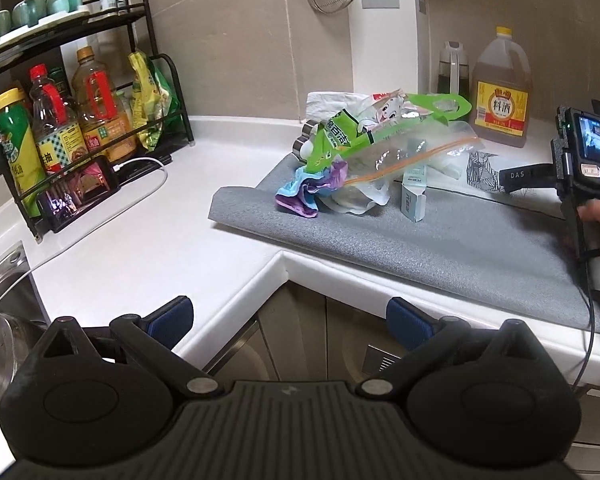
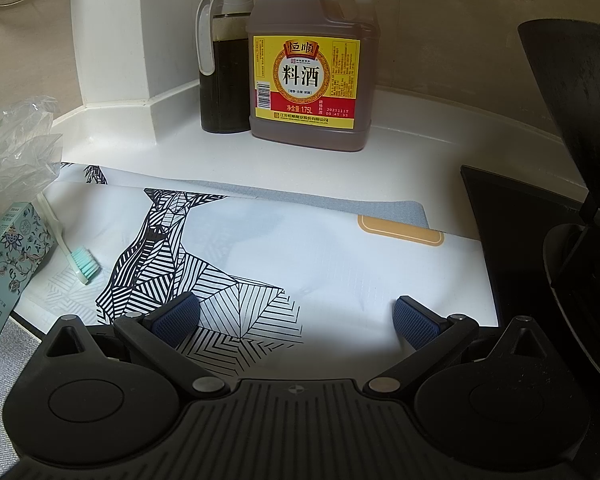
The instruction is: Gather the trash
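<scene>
Both claws, left gripper (image 1: 288, 316) and right gripper (image 2: 296, 316), hanging spread wide, pinching nothing. Trash pile (image 1: 352, 160) sitting ahead of left; toothbrush (image 2: 80, 258) lying just ahead-left of right.

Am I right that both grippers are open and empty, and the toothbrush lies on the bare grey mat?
Not quite. Both the left gripper and right gripper are open and empty, but the right wrist view shows the toothbrush lying on the white patterned sheet, not on the bare grey mat.

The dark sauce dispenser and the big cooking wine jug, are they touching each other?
Cannot tell. In the right wrist view the dispenser stands tight against the jug; no gap shows, yet contact is not plain.
</scene>
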`<state>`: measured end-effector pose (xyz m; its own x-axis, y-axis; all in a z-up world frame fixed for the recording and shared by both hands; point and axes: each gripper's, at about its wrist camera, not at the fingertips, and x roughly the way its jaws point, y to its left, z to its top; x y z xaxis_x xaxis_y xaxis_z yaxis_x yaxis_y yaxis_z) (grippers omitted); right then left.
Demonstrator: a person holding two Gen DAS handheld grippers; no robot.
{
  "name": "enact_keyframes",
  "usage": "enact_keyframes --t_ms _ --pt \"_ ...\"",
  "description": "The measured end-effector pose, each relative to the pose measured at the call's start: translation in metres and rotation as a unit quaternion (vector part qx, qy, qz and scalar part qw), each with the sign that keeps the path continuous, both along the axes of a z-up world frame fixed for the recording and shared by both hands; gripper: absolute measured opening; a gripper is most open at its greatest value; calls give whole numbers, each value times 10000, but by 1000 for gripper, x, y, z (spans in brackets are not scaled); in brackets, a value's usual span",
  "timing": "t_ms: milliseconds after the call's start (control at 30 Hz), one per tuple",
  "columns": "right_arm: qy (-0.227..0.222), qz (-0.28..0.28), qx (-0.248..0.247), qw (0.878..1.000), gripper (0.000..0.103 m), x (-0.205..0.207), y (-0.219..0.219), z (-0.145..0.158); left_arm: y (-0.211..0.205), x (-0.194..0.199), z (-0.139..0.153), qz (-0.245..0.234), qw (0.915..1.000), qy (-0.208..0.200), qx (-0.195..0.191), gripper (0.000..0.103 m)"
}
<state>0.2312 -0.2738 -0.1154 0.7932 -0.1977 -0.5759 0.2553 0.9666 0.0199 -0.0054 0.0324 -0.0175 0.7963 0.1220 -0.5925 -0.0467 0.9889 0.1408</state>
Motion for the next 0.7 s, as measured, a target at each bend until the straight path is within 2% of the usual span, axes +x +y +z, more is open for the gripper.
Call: enact_keyframes --t_ms 200,300,400,533,600,700 --pt "38 162 -27 9999 103 -6 0 2 9 -10 7 78 9999 -83 -78 103" --pt "98 377 -81 9992 103 -34 6 16 12 -14 10 118 9998 -126 -97 103" --pt "-641 607 -380 9954 103 -96 25 42 17 -17 10 113 9997 -120 -175 103" --pt "-1694 1241 -580 9760 103 -192 59 71 19 -24 8 80 9995 -97 -286 103" --pt "-1918 1677 -388 9662 103 -234 73 76 20 -28 7 72 9991 -106 -411 103" --pt "-1696 2426 -333 9546 103 -276 96 76 22 -37 5 70 9984 -134 -542 103"
